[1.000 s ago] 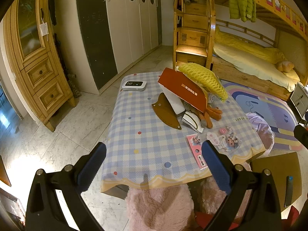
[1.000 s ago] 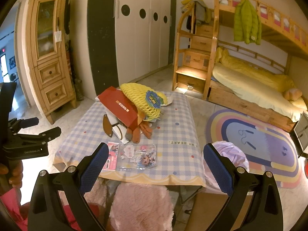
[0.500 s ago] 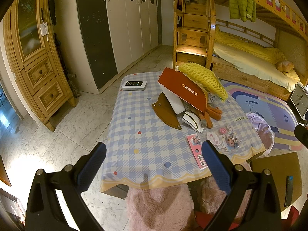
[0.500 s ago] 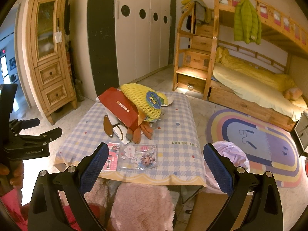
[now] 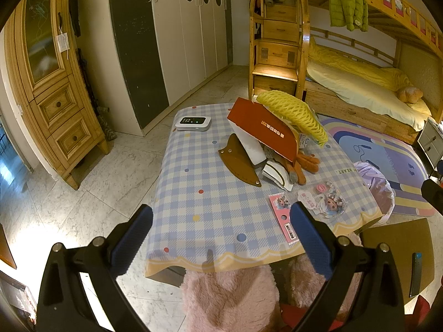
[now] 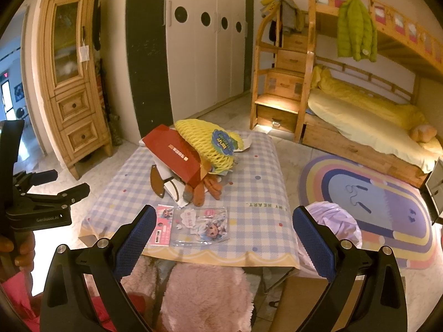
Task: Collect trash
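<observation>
Fingers: your right gripper [image 6: 221, 238] and left gripper [image 5: 220, 242] both stand spread wide with nothing between the blue pads, both held off the near edge of the table [image 6: 263, 191]. Trash, nearest item: clear doll packet [image 6: 203, 227], flat on the checked cloth just inside that near edge, straight ahead of your right fingers and slightly below them; long axis runs across your reach, left to right. Pink card [image 6: 163, 228] touches its left end, long axis pointing away from you. From your left gripper both lie ahead and to the right, so the right hand looks the nearer. Beyond, mid-table: heap of red box [image 6: 177, 156], yellow foam net [image 6: 207, 145], brown sheath [image 6: 156, 184]. Lilac bag [image 6: 332, 221]: floor, right of the table, likely the receptacle.
</observation>
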`<control>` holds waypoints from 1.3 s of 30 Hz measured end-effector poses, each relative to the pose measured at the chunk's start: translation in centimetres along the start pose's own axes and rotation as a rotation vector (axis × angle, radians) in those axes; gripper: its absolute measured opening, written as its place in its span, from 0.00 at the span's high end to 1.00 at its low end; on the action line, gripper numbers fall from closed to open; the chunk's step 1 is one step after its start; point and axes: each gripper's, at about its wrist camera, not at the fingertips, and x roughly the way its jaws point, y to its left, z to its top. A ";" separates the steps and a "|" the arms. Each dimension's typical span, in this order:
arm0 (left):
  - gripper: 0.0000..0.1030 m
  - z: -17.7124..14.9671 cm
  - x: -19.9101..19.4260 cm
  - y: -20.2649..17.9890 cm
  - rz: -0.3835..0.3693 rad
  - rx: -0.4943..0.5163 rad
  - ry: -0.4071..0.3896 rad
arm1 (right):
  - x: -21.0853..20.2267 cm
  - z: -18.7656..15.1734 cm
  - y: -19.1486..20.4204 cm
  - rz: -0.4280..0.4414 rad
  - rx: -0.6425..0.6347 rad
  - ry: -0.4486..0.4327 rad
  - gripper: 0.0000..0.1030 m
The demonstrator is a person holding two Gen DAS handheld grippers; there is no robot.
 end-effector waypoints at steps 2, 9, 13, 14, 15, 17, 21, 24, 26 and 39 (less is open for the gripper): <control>0.07 0.0 0.1 0.0 0.001 0.000 0.001 | 0.4 -0.2 0.0 0.006 -0.001 0.007 0.05; 0.07 -0.7 0.8 1.3 -0.013 -0.012 -0.021 | 4.1 -2.3 0.7 0.073 0.002 0.082 0.05; 0.07 -1.4 2.1 1.4 -0.023 -0.014 -0.021 | 6.4 -3.8 1.3 0.114 -0.012 0.104 0.05; 0.07 -1.5 2.4 1.2 -0.025 -0.011 -0.020 | 7.1 -4.2 1.5 0.119 -0.017 0.122 0.05; 0.07 -1.7 2.7 1.2 -0.025 -0.002 -0.021 | 7.7 -4.4 1.5 0.121 -0.017 0.135 0.05; 0.07 -1.8 3.2 0.9 -0.021 0.012 -0.018 | 8.6 -4.9 1.8 0.099 -0.027 0.134 0.05; 0.07 -2.2 4.3 0.7 -0.019 0.021 -0.006 | 10.0 -5.3 1.4 0.071 -0.023 0.146 0.07; 0.07 -2.3 5.1 0.6 -0.017 0.023 -0.002 | 11.1 -5.4 1.1 0.083 -0.008 0.159 0.11; 0.07 -2.2 5.7 0.4 -0.013 0.030 -0.001 | 11.9 -5.2 1.0 0.097 -0.002 0.173 0.12; 0.24 -1.6 10.9 -0.2 -0.050 0.051 0.042 | 16.2 -5.8 -0.5 0.145 0.059 0.258 0.56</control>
